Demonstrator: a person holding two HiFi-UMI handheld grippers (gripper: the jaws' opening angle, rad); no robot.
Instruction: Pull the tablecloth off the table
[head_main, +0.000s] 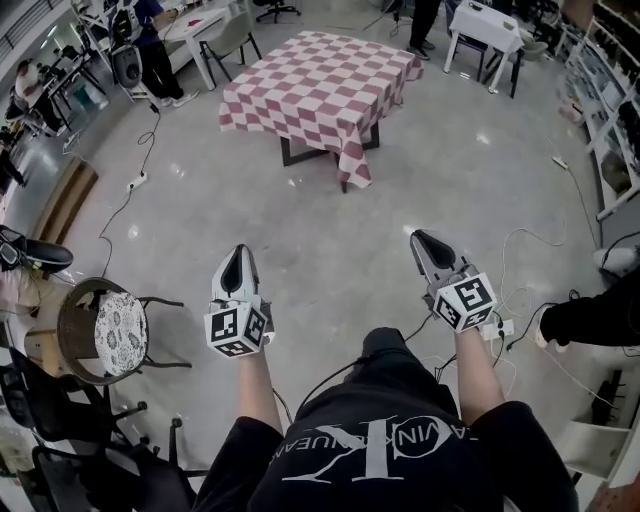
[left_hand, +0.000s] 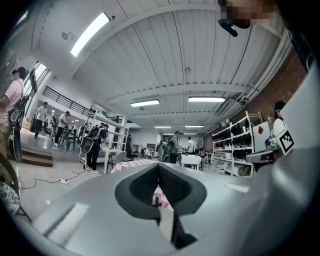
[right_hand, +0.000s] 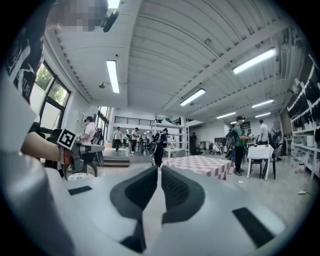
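A red-and-white checked tablecloth (head_main: 318, 85) covers a table (head_main: 290, 153) some way ahead on the grey floor, its corner hanging down toward me. My left gripper (head_main: 238, 253) and right gripper (head_main: 419, 239) are held level in front of me, well short of the table, both shut and holding nothing. The tablecloth (right_hand: 200, 165) lies to the right of my shut right gripper (right_hand: 160, 170) in the right gripper view. In the left gripper view a sliver of the tablecloth (left_hand: 161, 193) shows behind the shut left gripper (left_hand: 157, 167).
A round stool with a patterned cushion (head_main: 108, 333) stands at my left. Cables (head_main: 130, 185) and a power strip (head_main: 502, 327) lie on the floor. A white table (head_main: 482, 28) and shelves (head_main: 610, 100) stand at the far right; people work at desks (head_main: 160, 45) at the far left.
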